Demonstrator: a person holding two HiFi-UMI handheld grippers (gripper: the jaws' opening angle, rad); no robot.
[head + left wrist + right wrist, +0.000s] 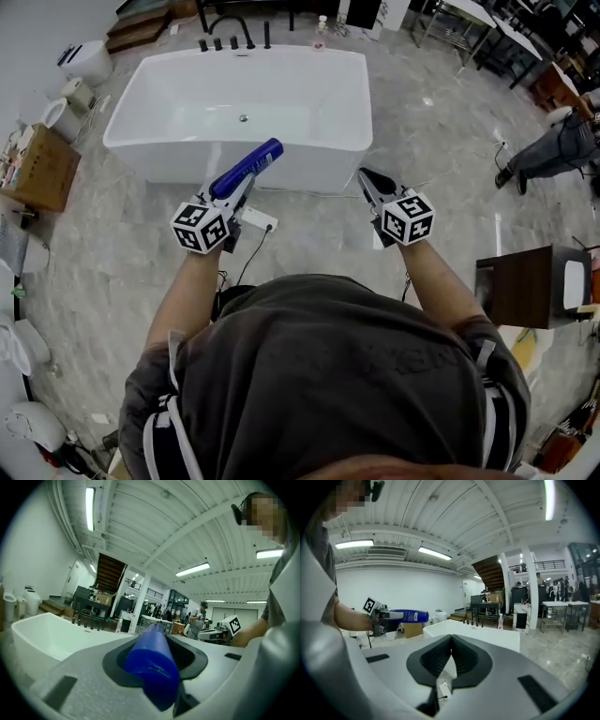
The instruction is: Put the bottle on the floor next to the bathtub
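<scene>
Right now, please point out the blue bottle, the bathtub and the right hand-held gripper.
blue bottle (247,168), head view, middle of its body.
bathtub (309,171), head view, its front outer wall.
right hand-held gripper (364,175), head view, tips of its shut jaws.

Grey marble floor (103,253), strip-lit ceiling (154,522)

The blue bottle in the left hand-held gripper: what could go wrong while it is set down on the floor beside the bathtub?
1. The blue bottle sticks out slanted from the left hand-held gripper, held near one end. Released like this, it may topple and roll on the polished floor.
2. A white power strip with its cable lies on the floor before the bathtub, close under the gripper. The bottle could land on it and tip.
</scene>
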